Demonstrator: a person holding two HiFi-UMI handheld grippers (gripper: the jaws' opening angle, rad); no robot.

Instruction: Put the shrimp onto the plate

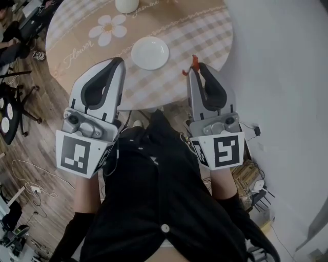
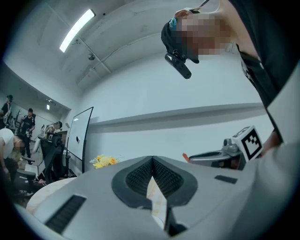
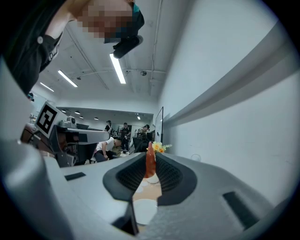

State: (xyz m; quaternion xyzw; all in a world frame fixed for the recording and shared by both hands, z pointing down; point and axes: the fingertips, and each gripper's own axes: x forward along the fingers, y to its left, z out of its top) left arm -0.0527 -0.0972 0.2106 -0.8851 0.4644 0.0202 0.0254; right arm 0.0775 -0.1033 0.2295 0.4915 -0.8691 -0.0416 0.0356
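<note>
Spanning the head view's top, the round checked counter (image 1: pixel 205 36) lies under both tips. The left hand-held gripper (image 1: pixel 117 62) has its jaws together and empty; the right hand-held gripper (image 1: pixel 196 69) pinches narrowly. A white plate (image 1: pixel 149 52) sits between them. The red shrimp (image 1: pixel 193 62) stands upright in the right tips, near the plate but apart from it.

Only lettering I can make out is on the worktop's tablecloth (image 1: pixel 205 36). There's cursive "Flower" beside the daisy print (image 1: pixel 108 29), and further along what looks like "Jasmine".

The plate (image 1: pixel 149 52) lies on the table (image 1: pixel 205 30), a cup (image 1: pixel 126 5) behind it. The shrimp (image 1: pixel 194 62) is near the plate, on its right.
</note>
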